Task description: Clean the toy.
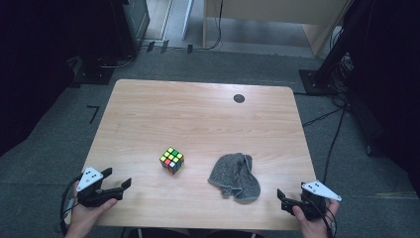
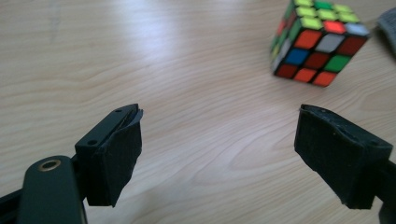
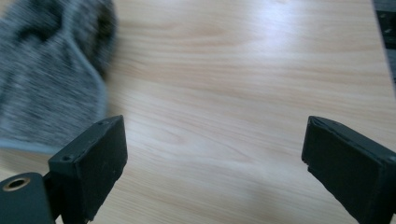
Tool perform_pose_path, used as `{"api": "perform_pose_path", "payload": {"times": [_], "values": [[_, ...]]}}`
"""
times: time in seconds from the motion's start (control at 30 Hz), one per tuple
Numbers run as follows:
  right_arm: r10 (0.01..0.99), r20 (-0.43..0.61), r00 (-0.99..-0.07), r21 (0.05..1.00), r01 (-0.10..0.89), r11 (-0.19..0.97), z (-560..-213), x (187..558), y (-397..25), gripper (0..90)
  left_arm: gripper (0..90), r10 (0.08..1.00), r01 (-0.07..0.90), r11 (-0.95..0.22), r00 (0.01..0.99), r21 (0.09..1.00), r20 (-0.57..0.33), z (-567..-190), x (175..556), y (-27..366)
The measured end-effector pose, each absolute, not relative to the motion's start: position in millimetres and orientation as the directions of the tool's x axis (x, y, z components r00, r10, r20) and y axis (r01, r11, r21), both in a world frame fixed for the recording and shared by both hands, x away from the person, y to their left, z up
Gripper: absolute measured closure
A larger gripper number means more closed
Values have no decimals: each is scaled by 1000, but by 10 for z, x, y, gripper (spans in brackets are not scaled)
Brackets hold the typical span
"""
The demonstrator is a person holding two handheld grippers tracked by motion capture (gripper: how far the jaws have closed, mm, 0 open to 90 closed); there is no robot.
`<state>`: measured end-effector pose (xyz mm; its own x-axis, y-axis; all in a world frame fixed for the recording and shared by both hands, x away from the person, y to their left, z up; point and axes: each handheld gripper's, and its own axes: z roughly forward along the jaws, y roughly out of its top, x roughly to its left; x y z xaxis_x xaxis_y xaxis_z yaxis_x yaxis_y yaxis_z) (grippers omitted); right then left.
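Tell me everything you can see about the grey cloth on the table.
The grey cloth is a small speckled knit-looking rag with a paler stitched edge, crumpled and folded over itself rather than spread flat. It lies on the wooden table near its front edge, to the right of the puzzle cube and apart from it. Nothing grips it; the right gripper is open beside it.

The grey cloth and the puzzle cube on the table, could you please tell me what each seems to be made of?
The grey cloth looks like soft knitted or terry fabric: a flecked, fuzzy surface, a paler stitched edge, limp folds. The puzzle cube looks like hard black plastic with glossy coloured tiles, which catch the light in the left gripper view; stickers or inlays, I cannot tell.
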<state>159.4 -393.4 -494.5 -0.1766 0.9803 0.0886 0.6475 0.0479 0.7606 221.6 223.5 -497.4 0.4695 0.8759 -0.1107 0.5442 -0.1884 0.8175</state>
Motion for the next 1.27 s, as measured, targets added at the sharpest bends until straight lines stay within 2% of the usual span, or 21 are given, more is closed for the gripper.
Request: {"api": "perform_pose_path", "payload": {"times": [0.13,0.2,0.57,0.73,0.97,1.27], "values": [[985,90,-147,743,668,32,-5063,1600,-4031,77,153,891,555,-206,446,806,-80,-5036,2223,2335],[987,71,-141,735,677,44,-5093,1605,-4042,78,153,893,570,-198,441,797,-93,-5062,2234,2372],[989,23,-147,706,703,88,-5230,1636,-4064,79,153,899,605,-255,435,755,-45,-5141,2275,2315],[989,30,-145,714,696,80,-5256,1646,-4068,45,155,896,613,-323,443,721,25,-5169,2281,2234],[992,30,-124,716,695,65,-5271,1661,-4029,9,142,892,626,-327,451,708,13,-5176,2310,2225],[992,30,-119,719,692,61,-5276,1657,-4024,8,143,892,627,-326,451,708,12,-5176,2311,2226]]}}
